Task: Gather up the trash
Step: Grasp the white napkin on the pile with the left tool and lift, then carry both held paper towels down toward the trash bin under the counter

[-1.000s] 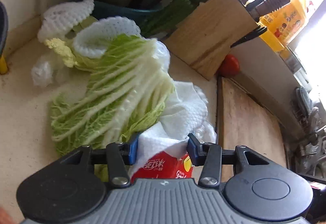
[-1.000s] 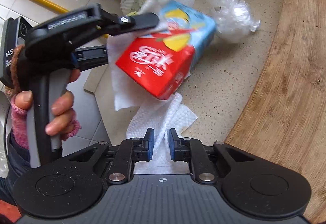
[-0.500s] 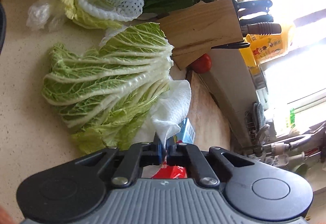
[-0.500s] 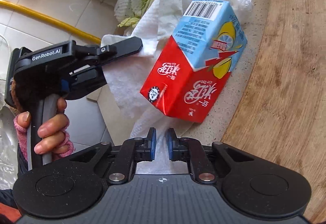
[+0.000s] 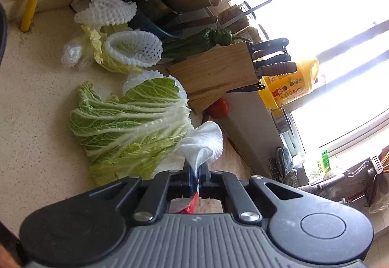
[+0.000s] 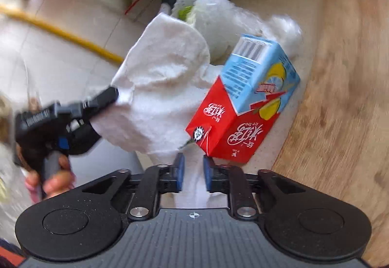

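Speckled beige kitchen counter (image 5: 31,122) down the left of the left-wrist view, crowded with a napa cabbage leaf (image 5: 126,122) at centre, white foam fruit nets (image 5: 133,49) above it, a wooden knife block (image 5: 214,73) and a tomato (image 5: 218,107) right of centre. Big change at the bottom of that view: left gripper (image 5: 195,179) gaping a second ago, now clamped tight on the paper towel (image 5: 204,143), a white fold fanning up from the closed pads. Over in the right-wrist view, same towel stretched from upper centre down to the bottom edge and lifted clear at the left-hand end. Right gripper (image 6: 193,170) at bottom centre nearly closed a moment back, jaws just been opening, blue pads now apart with the towel's tail lying loose between them, not pinched. Looks like a hand-over: towel as good as collected by the left side, right side freed for the next piece. Likely candidate the drink carton (image 6: 243,109), right of centre, red and blue, lying on the counter just beside the wooden board (image 6: 340,97) and touching the towel. Readable on it: "ice tea" beside large white Chinese characters, plus a barcode on the blue end. Lettering on the left gripper's body too blurred to read; label on the yellow bottle (image 5: 289,85) too small.
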A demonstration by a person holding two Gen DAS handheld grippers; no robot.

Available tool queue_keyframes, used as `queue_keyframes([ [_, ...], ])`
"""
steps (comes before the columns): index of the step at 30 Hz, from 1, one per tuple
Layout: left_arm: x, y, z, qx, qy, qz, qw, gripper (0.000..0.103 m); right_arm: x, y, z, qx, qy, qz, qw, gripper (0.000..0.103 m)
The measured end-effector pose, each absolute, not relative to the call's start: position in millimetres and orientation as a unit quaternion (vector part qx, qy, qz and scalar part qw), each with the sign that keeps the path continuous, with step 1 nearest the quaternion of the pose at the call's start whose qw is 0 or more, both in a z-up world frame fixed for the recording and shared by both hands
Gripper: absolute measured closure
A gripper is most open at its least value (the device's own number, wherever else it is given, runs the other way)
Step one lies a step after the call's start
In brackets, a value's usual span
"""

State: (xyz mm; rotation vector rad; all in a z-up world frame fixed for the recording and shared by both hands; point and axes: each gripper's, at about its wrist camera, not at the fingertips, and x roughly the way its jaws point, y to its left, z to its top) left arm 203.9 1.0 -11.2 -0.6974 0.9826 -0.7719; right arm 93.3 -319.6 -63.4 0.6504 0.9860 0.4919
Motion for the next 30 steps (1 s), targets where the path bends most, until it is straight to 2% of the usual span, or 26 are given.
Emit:
queue_keyframes([
  [2, 198, 7, -10, -0.327, 0.443, -0.351, 0.757, 0.101, 90, -301, -52, 0.229, 0.48, 0.256, 0.807, 0.003],
  [7, 189, 13, -9, -0.348, 0.42, -0.351, 0.761, 0.101, 87, -245, -54, 0.066, 0.496, 0.296, 0.814, 0.006],
  [9, 184, 15, -3, -0.338, 0.409, -0.352, 0.771, 0.101, 90, -235, -64, 0.043, 0.515, 0.3, 0.802, 0.018],
  [10, 182, 15, -1, -0.327, 0.408, -0.347, 0.779, 0.101, 88, -233, -68, 0.033, 0.516, 0.3, 0.802, 0.019],
  [11, 180, 14, -2, -0.314, 0.409, -0.334, 0.789, 0.101, 86, -232, -68, 0.019, 0.509, 0.301, 0.806, 0.024],
  [13, 178, 10, -6, -0.298, 0.417, -0.324, 0.795, 0.101, 85, -235, -68, 0.0, 0.504, 0.285, 0.815, 0.046],
  [15, 173, 12, -12, -0.316, 0.421, -0.336, 0.781, 0.101, 89, -251, -68, 0.018, 0.511, 0.274, 0.814, 0.083],
  [16, 170, 14, -14, -0.326, 0.42, -0.338, 0.776, 0.101, 94, -263, -70, 0.049, 0.523, 0.275, 0.805, 0.088],
  [19, 164, 22, -12, -0.339, 0.411, -0.32, 0.783, 0.101, 105, -291, -75, 0.142, 0.534, 0.265, 0.79, 0.092],
  [24, 159, 39, -2, -0.38, 0.376, -0.31, 0.786, 0.101, 103, -337, -74, 0.306, 0.491, 0.297, 0.76, 0.093],
  [30, 161, 61, 14, -0.426, 0.322, -0.297, 0.792, 0.101, 104, -367, -53, 0.359, 0.449, 0.314, 0.756, 0.093],
])
